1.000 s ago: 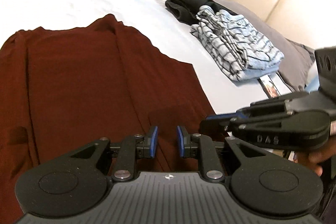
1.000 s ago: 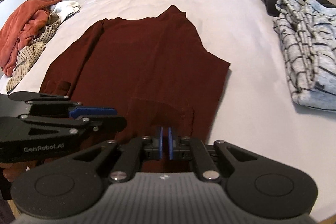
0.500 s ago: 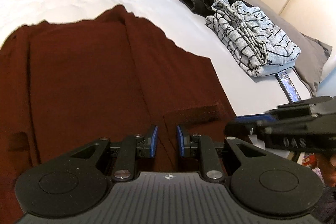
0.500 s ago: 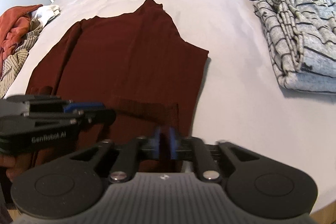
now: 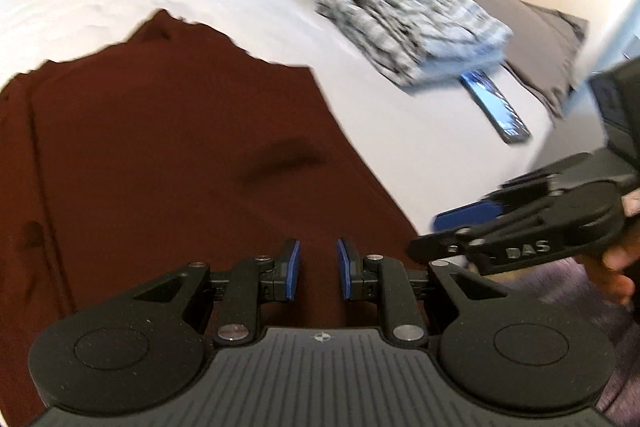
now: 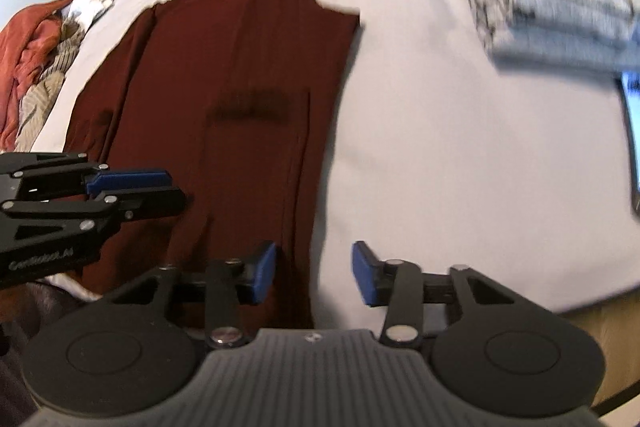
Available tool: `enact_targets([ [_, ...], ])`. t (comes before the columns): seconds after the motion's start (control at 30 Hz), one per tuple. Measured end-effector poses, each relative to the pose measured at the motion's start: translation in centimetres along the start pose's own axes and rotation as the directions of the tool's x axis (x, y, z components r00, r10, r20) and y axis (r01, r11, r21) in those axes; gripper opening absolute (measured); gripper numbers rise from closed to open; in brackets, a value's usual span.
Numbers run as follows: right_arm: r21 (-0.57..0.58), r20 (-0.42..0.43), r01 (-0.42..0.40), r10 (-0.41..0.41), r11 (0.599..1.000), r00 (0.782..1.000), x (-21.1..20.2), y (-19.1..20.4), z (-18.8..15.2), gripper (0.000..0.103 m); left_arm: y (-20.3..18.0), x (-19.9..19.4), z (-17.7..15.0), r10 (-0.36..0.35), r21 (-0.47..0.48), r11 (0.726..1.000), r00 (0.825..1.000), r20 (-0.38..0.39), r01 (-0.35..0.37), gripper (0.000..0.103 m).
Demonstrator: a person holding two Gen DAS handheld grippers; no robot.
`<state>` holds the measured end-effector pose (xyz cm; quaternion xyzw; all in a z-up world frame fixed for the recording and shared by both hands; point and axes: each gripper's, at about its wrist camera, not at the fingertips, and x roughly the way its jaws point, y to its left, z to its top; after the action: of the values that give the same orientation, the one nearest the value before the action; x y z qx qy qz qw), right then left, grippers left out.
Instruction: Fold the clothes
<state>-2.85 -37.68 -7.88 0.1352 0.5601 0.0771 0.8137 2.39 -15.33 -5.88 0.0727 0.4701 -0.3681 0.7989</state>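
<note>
Your right gripper (image 6: 314, 273) stands with its blue pads wide apart and nothing between them, straddling the near right edge of the maroon garment (image 6: 248, 75). Your left gripper (image 5: 318, 275) has its pads apart by a narrower gap, also empty, low over the garment's near end. The garment lies flat on the white bed (image 6: 440, 127), both long sides turned in to a narrow panel, so it seems ready for a lengthwise fold. To do that well, pinch all layers at both near corners, lift evenly, and carry the hem toward the collar without dragging. The folded striped stack (image 5: 404, 27) and a phone (image 5: 496, 107) lie well clear to the right.

Half a second ago your right pads were nearly together; they have since spread wide, and both cameras have dipped closer to the cloth.
</note>
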Motion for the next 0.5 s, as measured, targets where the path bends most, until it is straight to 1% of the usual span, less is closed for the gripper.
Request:
enact_targets([
  [0.1, 0.026, -0.022, -0.028, 0.029, 0.999, 0.999, 0.0, -0.6, -1.3, 0.043, -1.0, 0.2, -0.6, -0.026, 0.004, 1.000, 0.999, -0.025, 0.026, 0.017],
  [0.3, 0.065, -0.026, -0.073, 0.075, 0.995, 0.997, 0.4, -1.4, -2.6, 0.042, -1.3, 0.7, -1.5, -0.036, -0.031, 0.999, 0.998, -0.042, 0.034, 0.017],
  [0.37, 0.071, -0.029, -0.092, 0.094, 0.993, 0.995, 0.6, -1.4, -2.9, 0.037, -1.3, 0.8, -1.7, -0.039, -0.042, 0.998, 0.998, -0.048, 0.037, 0.017],
  [0.4, 0.070, -0.032, -0.106, 0.109, 0.992, 0.994, 0.7, -1.3, -3.0, 0.029, -1.4, 0.9, -1.9, -0.041, -0.048, 0.998, 0.998, -0.051, 0.038, 0.017],
  [0.43, 0.073, -0.035, -0.120, 0.123, 0.990, 0.992, 0.8, -1.2, -3.1, 0.024, -1.4, 1.0, -2.0, -0.042, -0.054, 0.998, 0.998, -0.053, 0.040, 0.017],
  [0.47, 0.075, -0.033, -0.122, 0.125, 0.990, 0.992, 0.9, -1.2, -3.3, 0.023, -1.5, 1.1, -2.2, -0.044, -0.059, 0.997, 0.997, -0.056, 0.041, 0.017],
  [0.5, 0.075, -0.029, -0.119, 0.121, 0.990, 0.992, 0.9, -1.1, -3.3, 0.019, -1.5, 1.2, -2.3, -0.046, -0.065, 0.997, 0.997, -0.059, 0.042, 0.017],
])
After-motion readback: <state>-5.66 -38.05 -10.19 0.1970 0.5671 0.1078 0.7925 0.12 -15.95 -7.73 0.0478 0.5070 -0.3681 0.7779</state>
